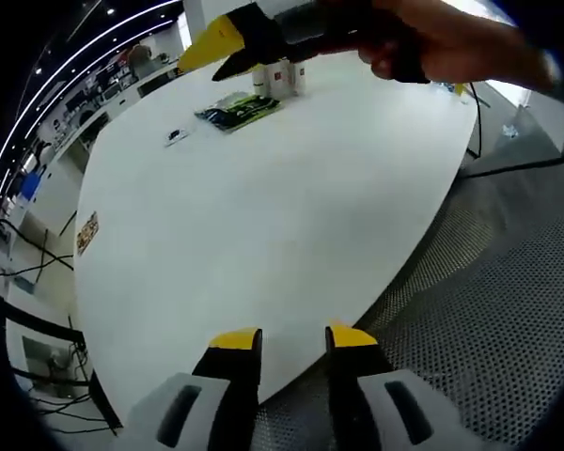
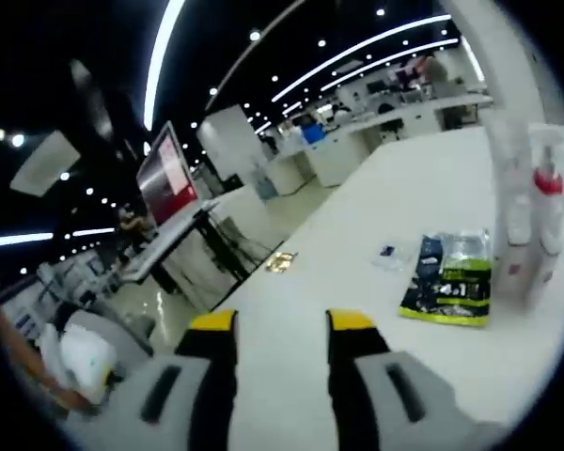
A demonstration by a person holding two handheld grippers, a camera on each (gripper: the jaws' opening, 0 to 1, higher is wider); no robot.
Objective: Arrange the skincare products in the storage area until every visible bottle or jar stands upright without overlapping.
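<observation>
Bottles [image 1: 280, 79] upright, right hand-held gripper [image 1: 227, 49] perhaps above

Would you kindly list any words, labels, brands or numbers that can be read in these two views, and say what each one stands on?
No text reads clearly.
Green and black packet: printed lettering, too blurred to read.
White bottles: red marks, no legible words.
Small orange sticker on the white table: too small to read.
Red screen in the background: blurred, unreadable.
</observation>
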